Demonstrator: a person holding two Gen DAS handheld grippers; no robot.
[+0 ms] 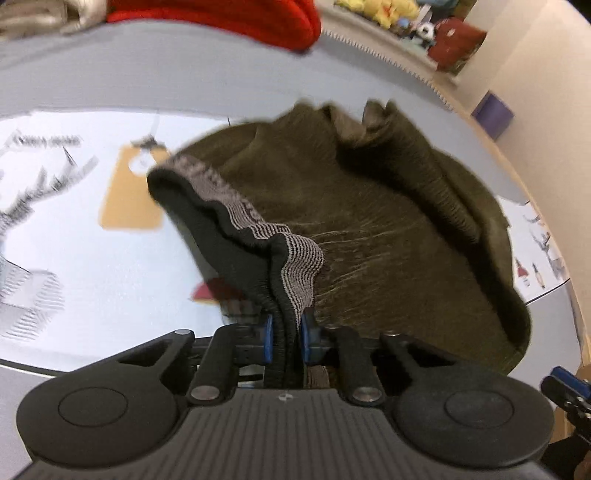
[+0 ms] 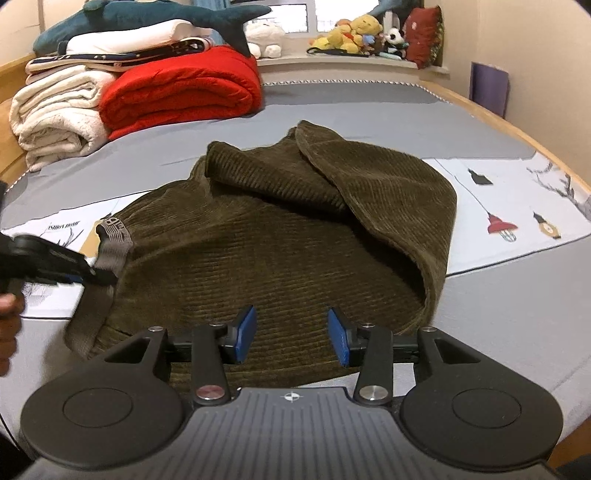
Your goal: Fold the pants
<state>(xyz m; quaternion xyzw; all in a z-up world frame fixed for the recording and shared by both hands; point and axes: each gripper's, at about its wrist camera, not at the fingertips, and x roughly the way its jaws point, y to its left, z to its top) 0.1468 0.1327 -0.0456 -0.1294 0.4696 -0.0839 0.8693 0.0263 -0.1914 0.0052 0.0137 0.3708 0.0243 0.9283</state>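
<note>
The left gripper (image 1: 287,338) is clenched on the black and grey striped elastic waistband (image 1: 258,236) of the one pair of olive-green corduroy pants (image 1: 369,229), its two blue pads pressing the bunched band from both sides. The right gripper (image 2: 291,334) is released, its two blue pads (image 2: 246,330) standing apart just above the near edge of the corduroy with nothing between them. The pants (image 2: 280,251) lie in a rumpled heap on the grey bed sheet (image 2: 369,107), partly over a white printed cloth (image 2: 517,221), with the legs folded back over the seat in two overlapping flaps. Farther back, at the left, stand one folded red quilt (image 2: 184,92) and one rolled cream blanket (image 2: 55,110), touching. One dark teal shark plush (image 2: 166,16) lies on top of the stacked bedding.
</note>
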